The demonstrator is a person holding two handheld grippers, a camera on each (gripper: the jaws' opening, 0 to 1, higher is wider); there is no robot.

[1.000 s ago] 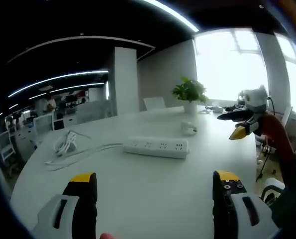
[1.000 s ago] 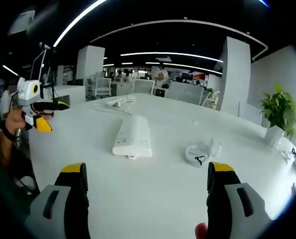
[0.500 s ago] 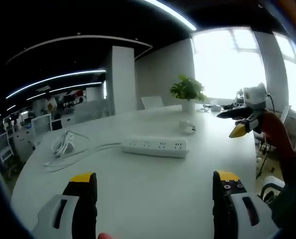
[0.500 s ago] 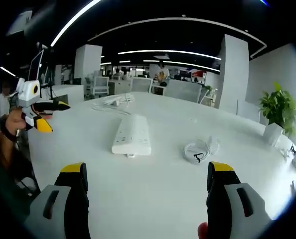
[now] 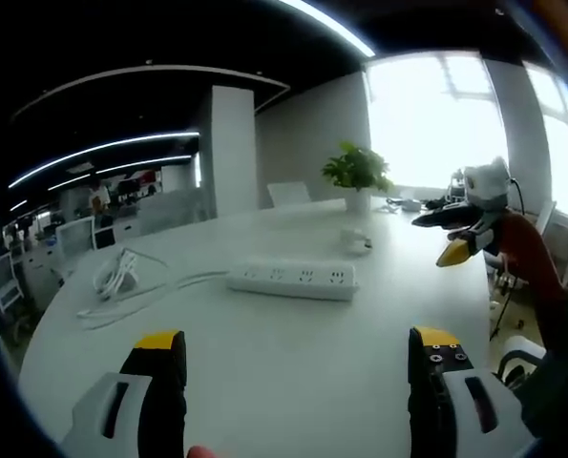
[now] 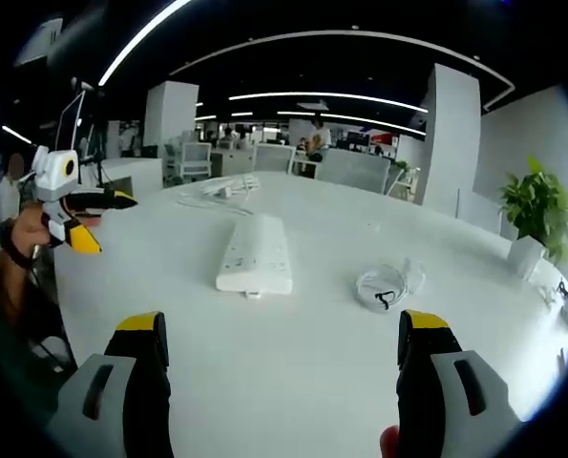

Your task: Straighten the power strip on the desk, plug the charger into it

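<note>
A white power strip (image 5: 293,280) (image 6: 256,255) lies in the middle of the round white desk (image 5: 293,363), its cord trailing to a coiled bundle (image 5: 115,275) (image 6: 221,188) at the far side. A white charger with a coiled cable (image 5: 355,242) (image 6: 387,286) lies apart from the strip. My left gripper (image 5: 293,355) stands open above the near desk edge, holding nothing; it also appears in the right gripper view as the left gripper (image 6: 78,218). My right gripper (image 6: 282,342) is open and empty; in the left gripper view the right gripper (image 5: 460,234) hovers at the desk's right edge.
A potted plant (image 5: 358,176) (image 6: 535,218) stands at the desk's far edge near bright windows. Office chairs (image 6: 350,175), a white pillar (image 5: 229,148) and desks with people in the background surround the table. A person's forearm (image 5: 532,267) holds the right gripper.
Both views drifted slightly; the strip, the charger and the grippers' jaws look unchanged.
</note>
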